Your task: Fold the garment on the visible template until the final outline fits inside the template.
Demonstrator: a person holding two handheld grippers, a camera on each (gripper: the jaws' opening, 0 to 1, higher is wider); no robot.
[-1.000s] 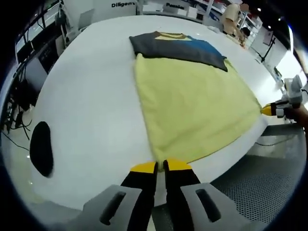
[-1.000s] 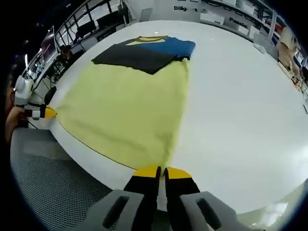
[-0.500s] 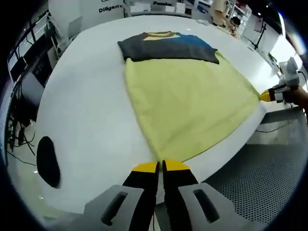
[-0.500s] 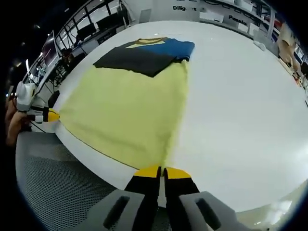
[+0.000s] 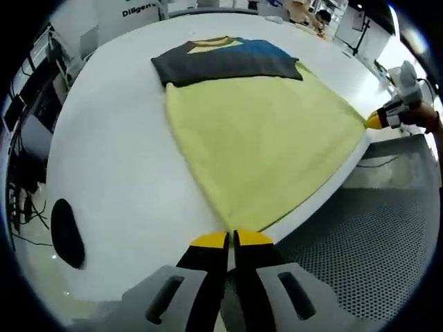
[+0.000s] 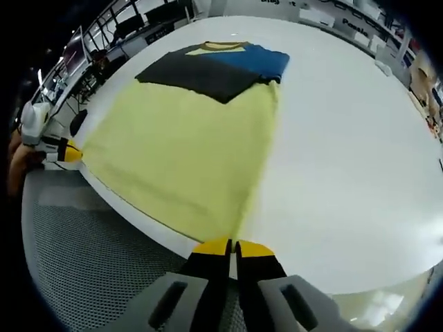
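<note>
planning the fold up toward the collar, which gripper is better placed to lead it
Neither clearly. The left gripper and the right gripper are each shut on a bottom corner of the yellow garment, pulled taut at the white table edge. They should move together.

**Both grippers pinching at the near edge**

You are holding your left gripper [image 5: 230, 239] low and pointing forward, its yellow-tipped jaws pressed together with no gap showing. You are holding your right gripper [image 6: 231, 247] the same way, jaws closed tip to tip. In the left gripper view your right gripper is showing at the far right, with your hand [image 5: 428, 117] wrapping it. In the right gripper view your left hand [image 6: 19, 168] is gripping the other tool at the far left.
</note>
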